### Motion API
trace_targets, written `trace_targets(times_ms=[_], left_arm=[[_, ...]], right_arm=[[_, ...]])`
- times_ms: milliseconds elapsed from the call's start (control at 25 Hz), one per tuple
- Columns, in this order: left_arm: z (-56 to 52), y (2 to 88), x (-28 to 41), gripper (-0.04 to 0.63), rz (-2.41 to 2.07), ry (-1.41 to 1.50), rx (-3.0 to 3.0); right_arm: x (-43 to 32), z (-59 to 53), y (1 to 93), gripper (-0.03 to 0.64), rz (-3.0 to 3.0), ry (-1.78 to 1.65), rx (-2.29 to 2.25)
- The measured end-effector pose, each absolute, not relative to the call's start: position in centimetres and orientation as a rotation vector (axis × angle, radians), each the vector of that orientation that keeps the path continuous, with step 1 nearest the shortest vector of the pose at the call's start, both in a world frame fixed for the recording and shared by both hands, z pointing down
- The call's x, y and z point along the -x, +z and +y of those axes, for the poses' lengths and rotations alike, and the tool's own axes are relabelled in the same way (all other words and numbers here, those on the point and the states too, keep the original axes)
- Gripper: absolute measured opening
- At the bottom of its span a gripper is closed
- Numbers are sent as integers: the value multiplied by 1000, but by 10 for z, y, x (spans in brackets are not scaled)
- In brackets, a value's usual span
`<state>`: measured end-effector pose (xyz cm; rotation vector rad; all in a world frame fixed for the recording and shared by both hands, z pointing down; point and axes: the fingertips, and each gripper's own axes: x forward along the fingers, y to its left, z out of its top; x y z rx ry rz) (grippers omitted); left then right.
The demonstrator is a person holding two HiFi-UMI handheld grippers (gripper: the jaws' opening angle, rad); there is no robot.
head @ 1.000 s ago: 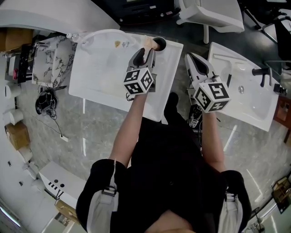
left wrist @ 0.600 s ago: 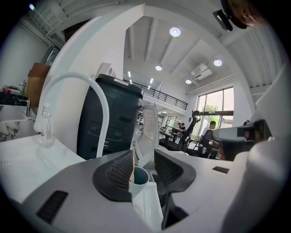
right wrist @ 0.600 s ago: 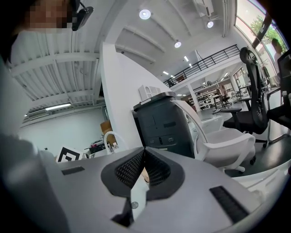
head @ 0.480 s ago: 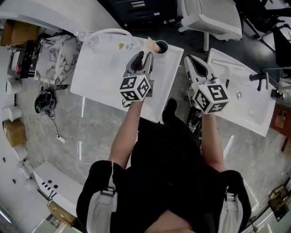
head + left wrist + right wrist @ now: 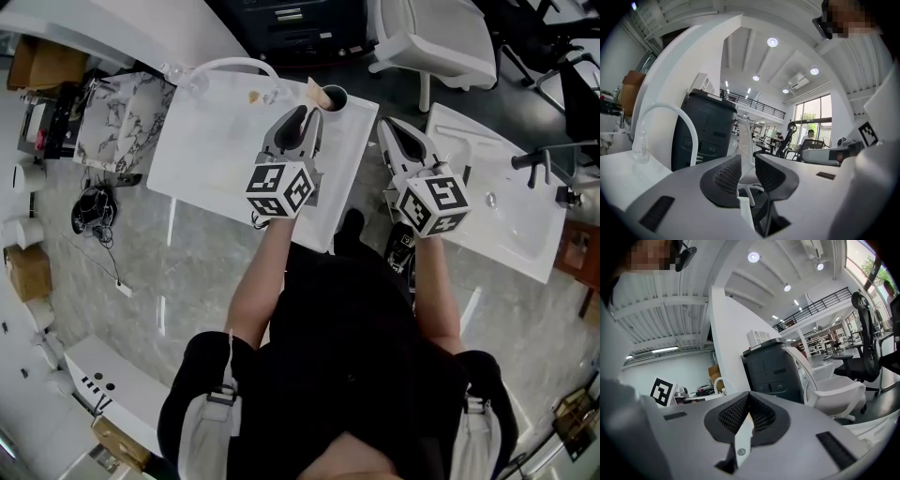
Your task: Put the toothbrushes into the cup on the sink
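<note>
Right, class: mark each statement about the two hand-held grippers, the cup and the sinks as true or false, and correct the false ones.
1. The grey two-jaw left gripper is clamped on a toothbrush. False: its jaws stand apart, have just been closing, and nothing is between them.
2. The grey two-jaw right gripper has its jaws together with nothing held. True.
3. The dark round cup stands at a far corner of the white rectangular sink, just beyond the left gripper. True.
4. The black tap is mounted on the sink that carries the cup. False: it is on the second white sink, on the right gripper's side.
</note>
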<state>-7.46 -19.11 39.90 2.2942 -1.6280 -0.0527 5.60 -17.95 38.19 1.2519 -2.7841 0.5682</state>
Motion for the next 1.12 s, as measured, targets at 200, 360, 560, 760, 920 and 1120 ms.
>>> trace_targets(times_ms=[200,360,560,760,920,1120], left_arm=[[-184,390,64,64,-1599,-52,-2337],[-182,392,59,41,-1583,-39,-2348],[-181,393,56,21,-1574,-37,-2353],[-182,394,55,14,-1561,-31,-2352],[-182,394,55,14,-1557,-26,-2358],[-184,395,56,14,-1550,-25,-2356]], right_arm=[[-56,-172,385,29,-2784,568,-1241],[-54,-169,387,29,-2784,573,-1232],[-52,-169,386,29,-2789,571,-1222],[-51,-170,388,29,-2787,558,-1219],[-50,-169,389,29,-2768,478,-1208],[-47,-171,386,29,-2771,448,-1199]])
